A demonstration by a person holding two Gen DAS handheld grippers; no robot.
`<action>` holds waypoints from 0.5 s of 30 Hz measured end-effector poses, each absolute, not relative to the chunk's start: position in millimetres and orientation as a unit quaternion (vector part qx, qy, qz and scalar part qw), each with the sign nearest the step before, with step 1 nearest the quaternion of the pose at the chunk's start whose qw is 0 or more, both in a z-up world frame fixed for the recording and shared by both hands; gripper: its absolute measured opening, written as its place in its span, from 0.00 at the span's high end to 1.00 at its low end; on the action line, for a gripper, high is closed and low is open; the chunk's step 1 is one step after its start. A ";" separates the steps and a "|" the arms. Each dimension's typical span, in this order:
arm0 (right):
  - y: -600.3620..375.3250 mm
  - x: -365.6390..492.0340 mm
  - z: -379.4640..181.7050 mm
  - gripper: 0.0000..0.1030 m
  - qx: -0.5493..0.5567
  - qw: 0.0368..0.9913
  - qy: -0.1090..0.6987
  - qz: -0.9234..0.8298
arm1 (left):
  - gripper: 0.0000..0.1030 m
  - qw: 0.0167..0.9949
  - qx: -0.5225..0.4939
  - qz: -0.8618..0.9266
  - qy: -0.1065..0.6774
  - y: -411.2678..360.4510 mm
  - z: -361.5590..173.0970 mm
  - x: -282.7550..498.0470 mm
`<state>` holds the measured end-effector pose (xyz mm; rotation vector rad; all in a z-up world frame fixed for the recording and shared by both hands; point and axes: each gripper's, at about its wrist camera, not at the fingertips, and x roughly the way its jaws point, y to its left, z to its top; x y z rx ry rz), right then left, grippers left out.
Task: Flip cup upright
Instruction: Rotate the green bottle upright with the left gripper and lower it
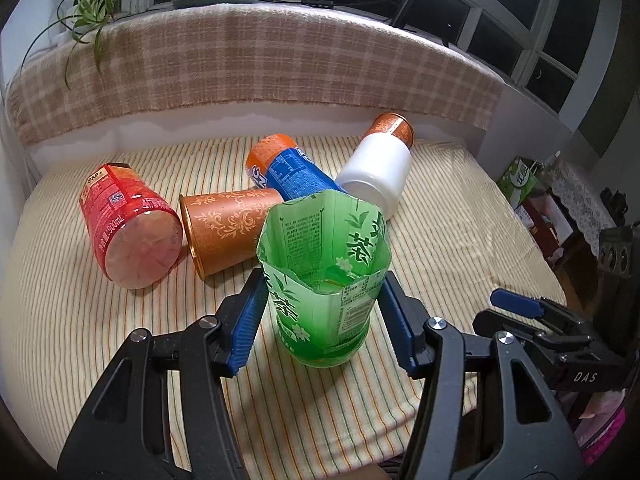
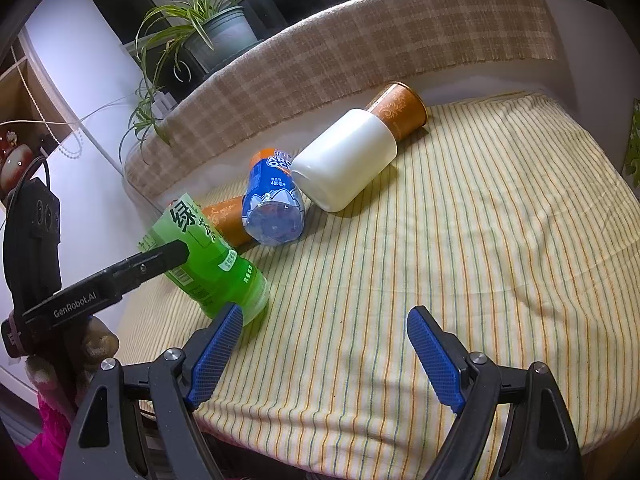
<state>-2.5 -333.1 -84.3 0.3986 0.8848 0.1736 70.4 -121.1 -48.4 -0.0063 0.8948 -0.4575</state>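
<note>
Green cup (image 1: 324, 280) standing upright near the front of the striped cloth (image 1: 460, 248), cut rim jagged and open to the top, base down on the fabric. Translucent green plastic, a cut-down tea bottle by the look of the label: large white Chinese characters, "绿" readable in the right wrist view, "茶" on the inner wall, small white flowers, green leaf sprigs, a barcode panel on the right side, blocks of fine print too small to read.

Left gripper (image 1: 320, 320) straddling that cup, blue ribbed pads (image 1: 248, 328) just beside the walls on both sides; contact on either pad not clear, so cannot tell whether squeezing or merely flanking. "GenRobot.AI" printed in white along its black arm in the right wrist view.

Right gripper (image 2: 324, 356) spread wide over bare cloth, nothing between the blue pads, green cup just beside its left pad. "DAS" printed on its body in the left wrist view.

Behind, all lying on their sides: red cup (image 1: 128, 228) marked "900mL"; blue-and-orange cup (image 2: 274, 204) reading "480毫升", top lettering partly cut off; copper cup (image 1: 228, 228) with scrollwork; white cup (image 2: 344, 160) with a second copper cup (image 2: 400, 108) touching its far end. Plaid blanket (image 1: 256, 56) along the back ledge, spider plant (image 2: 192, 20) above.
</note>
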 end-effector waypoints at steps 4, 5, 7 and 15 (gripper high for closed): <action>-332.1 -2.1 -83.1 0.16 0.190 0.882 0.423 0.084 | 0.44 0.874 -0.002 -0.225 0.431 -121.5 -49.4 67.9; -332.1 -2.3 -82.8 0.16 0.190 0.882 0.423 0.084 | 0.44 0.872 -0.004 -0.227 0.433 -120.9 -49.7 67.8; -331.5 -2.1 -82.3 0.16 0.189 0.882 0.423 0.085 | 0.43 0.869 -0.008 -0.234 0.436 -120.1 -49.9 67.3; -328.9 -2.2 -78.5 0.16 0.184 0.886 0.418 0.085 | 0.23 0.867 -0.004 -0.244 0.434 -119.8 -47.9 61.3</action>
